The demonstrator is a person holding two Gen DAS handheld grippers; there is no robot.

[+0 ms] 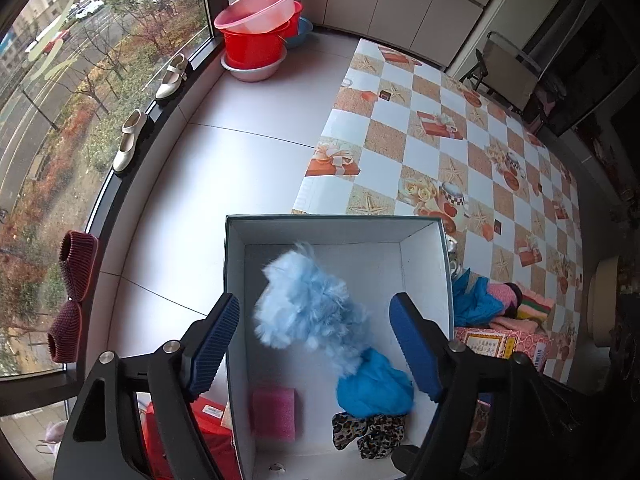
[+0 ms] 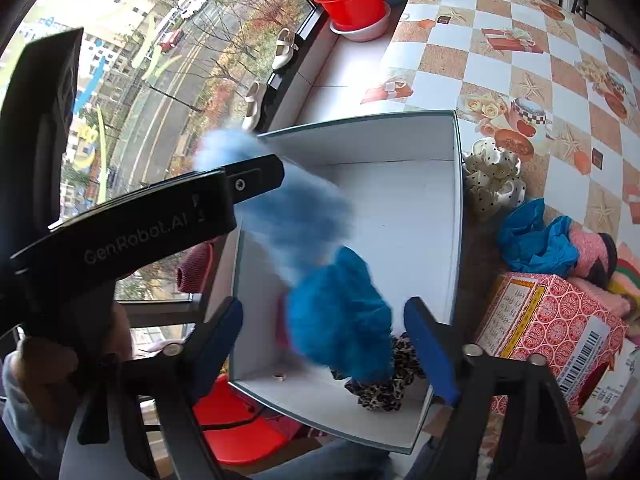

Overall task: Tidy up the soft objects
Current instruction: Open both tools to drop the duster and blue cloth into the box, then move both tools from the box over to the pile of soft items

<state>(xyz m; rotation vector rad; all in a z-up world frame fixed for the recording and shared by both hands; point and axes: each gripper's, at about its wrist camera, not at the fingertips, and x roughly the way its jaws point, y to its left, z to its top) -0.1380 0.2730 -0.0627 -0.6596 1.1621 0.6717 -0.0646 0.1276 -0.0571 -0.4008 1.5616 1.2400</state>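
An open white box [image 1: 332, 220] stands at the table's near corner. A light blue fluffy piece [image 1: 308, 304] hangs blurred over its inside, between the spread fingers of my left gripper [image 1: 316, 304], and neither pad touches it. Below it a bright blue cloth [image 1: 374, 384] lies in the box beside a pink sponge [image 1: 274, 414] and a leopard scrunchie [image 1: 368, 432]. In the right wrist view my right gripper [image 2: 324, 308] is open over the box [image 2: 360, 120], with the blurred blue cloth [image 2: 340, 312] between its pads but free of them. One left finger [image 2: 256, 178] crosses the fluffy piece [image 2: 300, 216].
Right of the box lie a cream dotted scrunchie [image 2: 494, 176], another blue cloth [image 2: 536, 240] with pink knitwear, and a red patterned carton [image 2: 548, 328]. The checked tablecloth [image 1: 460, 120] stretches beyond. Stacked basins [image 1: 256, 36] and shoes [image 1: 130, 140] line the window sill.
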